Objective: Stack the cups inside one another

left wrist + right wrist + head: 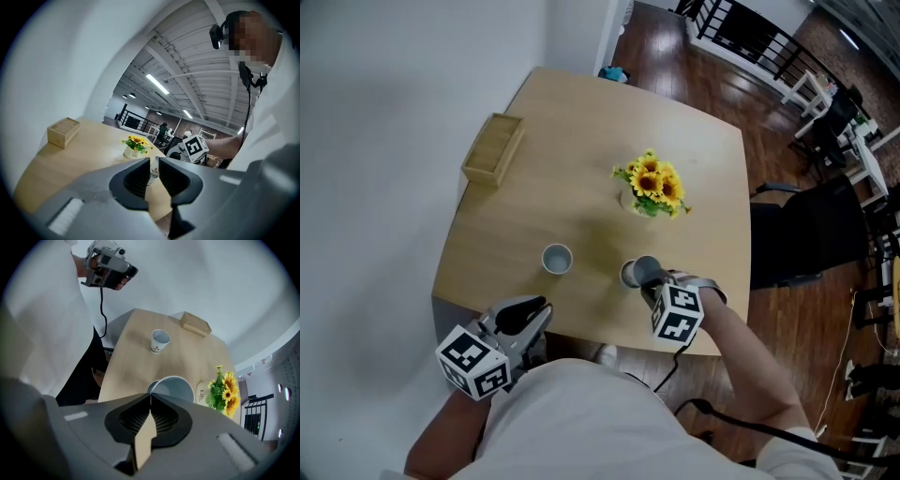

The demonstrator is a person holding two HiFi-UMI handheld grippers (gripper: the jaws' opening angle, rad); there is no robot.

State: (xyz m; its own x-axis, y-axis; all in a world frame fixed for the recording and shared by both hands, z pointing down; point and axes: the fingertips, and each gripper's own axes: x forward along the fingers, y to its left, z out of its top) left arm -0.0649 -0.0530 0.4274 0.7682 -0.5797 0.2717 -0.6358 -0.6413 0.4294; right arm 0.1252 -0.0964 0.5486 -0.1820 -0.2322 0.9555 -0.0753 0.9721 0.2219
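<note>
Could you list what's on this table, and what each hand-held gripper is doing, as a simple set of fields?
table: light wood
box: wooden, far left
flowers: sunflowers in a white pot
free cup: upright, untouched
held cup: rim pinched by the right one
right hand-held gripper: shut on held cup
left hand-held gripper: open, empty, at the near edge

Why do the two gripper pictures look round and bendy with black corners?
Left gripper view: a wide-angle lens curves the table edge and blackens the corners. Right gripper view: same bending, so the near cup looks huge, the far cup tiny. Head view: straighter, evenly lit, faint shadows.
</note>
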